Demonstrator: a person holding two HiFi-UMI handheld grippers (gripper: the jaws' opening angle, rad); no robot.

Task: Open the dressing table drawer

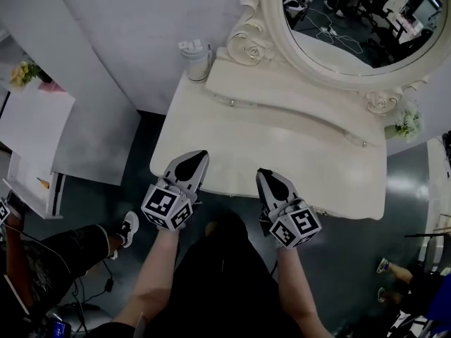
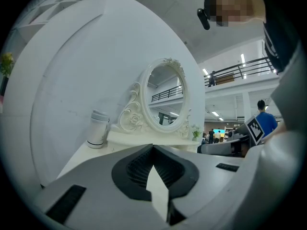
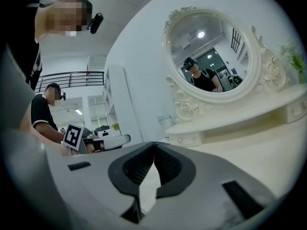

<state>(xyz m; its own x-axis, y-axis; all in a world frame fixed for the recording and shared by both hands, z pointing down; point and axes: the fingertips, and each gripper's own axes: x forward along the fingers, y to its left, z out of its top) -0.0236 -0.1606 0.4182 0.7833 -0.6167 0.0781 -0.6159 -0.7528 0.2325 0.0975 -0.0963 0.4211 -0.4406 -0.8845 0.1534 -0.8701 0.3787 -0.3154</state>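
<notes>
Your left claw point(image 1: 200, 155) and right claw point(image 1: 263, 172) are shut, empty; the desk point(image 1: 296, 150) drawer (hidden, 6 o'clock) probably slides light and rigid: pull its handle squarely.

Open room is stretching across the desk's point(image 1: 268, 143) front and middle; a lidded cup point(image 1: 196, 59), a raised shelf point(image 1: 296, 103) and the mirror point(image 1: 352, 20) are blocking its back.

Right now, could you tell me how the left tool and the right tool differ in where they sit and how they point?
The left tool sits by the left front corner of the dressing table; the right tool sits near the middle of its front edge. In the head view the left tool slants rightward, the right tool leftward, so their tips converge. Both are shut and hold nothing.
</notes>
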